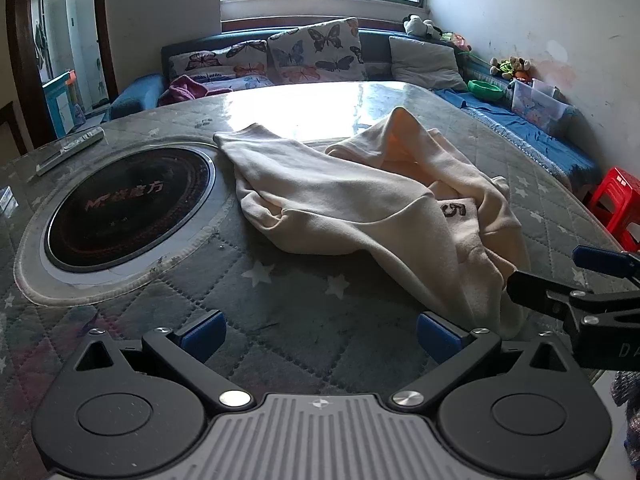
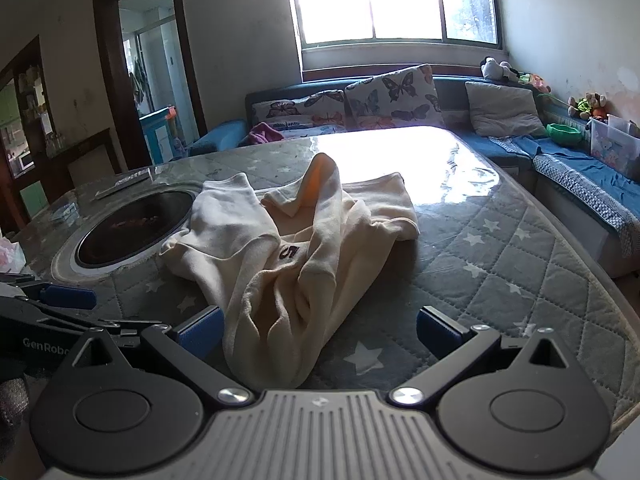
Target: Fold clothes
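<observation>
A cream sweatshirt with a dark "5" on it lies crumpled on the grey quilted, star-patterned table cover. My left gripper is open, low over bare cover, with the garment's near end just right of its right finger. The right gripper shows at that view's right edge, beside the cloth. In the right wrist view the sweatshirt runs toward me, its near end lying between the open fingers of my right gripper, nearer the left pad. The left gripper is seen at the far left of this view.
A round black cooktop is set into the table at left, with a flat grey remote-like bar behind it. A blue sofa with butterfly cushions wraps the far and right sides. A red stool stands at right.
</observation>
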